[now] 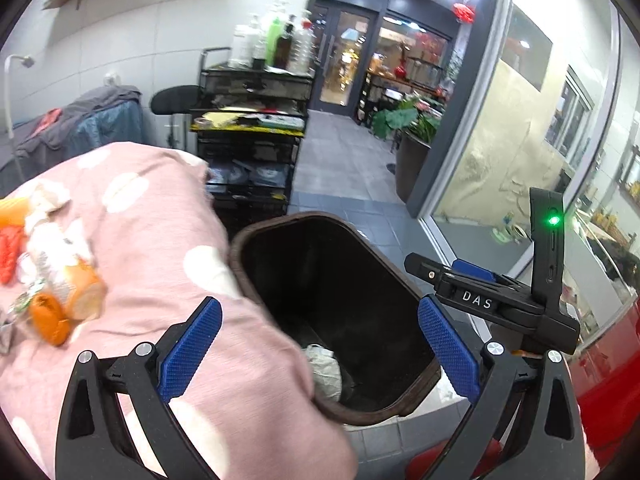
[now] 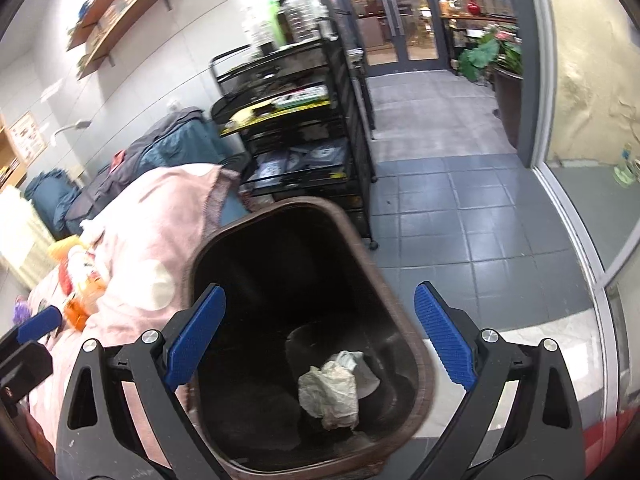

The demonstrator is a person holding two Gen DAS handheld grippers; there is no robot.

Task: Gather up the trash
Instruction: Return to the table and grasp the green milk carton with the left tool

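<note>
right wrist view: the right gripper (image 2: pixel 320 336) hangs right over the mouth of the brown bin (image 2: pixel 420 364), its jaws released and wide with nothing between them. down on the bin's floor lies a crumpled paper wad (image 2: pixel 330 394), so one piece of trash is already in. the left gripper (image 1: pixel 320 348) sits over the bin's near rim, partly above the pink spotted blanket (image 1: pixel 136 208) that presses against the bin's left side; its jaws are also spread fully and empty.

the step in hand looks like going back for the next piece. the rest of the trash (image 1: pixel 52 272), orange and white wrappers and scraps, some of it blurred, lies on the blanket well to the left of the bin, on the far side from the glass wall (image 1: pixel 500 152). to do it well, i'd judge: keep the jaws wide while swinging left of the bin, come down over one scrap at a time, and pinch the wrapper itself without catching a fold of blanket. light wrappers may slip or spring out, so close fully before lifting. carry each piece until it is clearly inside the bin's rim before letting go, since the blanket crowds the left edge.

beyond the bin stands a black cart (image 2: pixel 296 128) with bottles on top, and past that glass doors (image 2: pixel 396 20).
</note>
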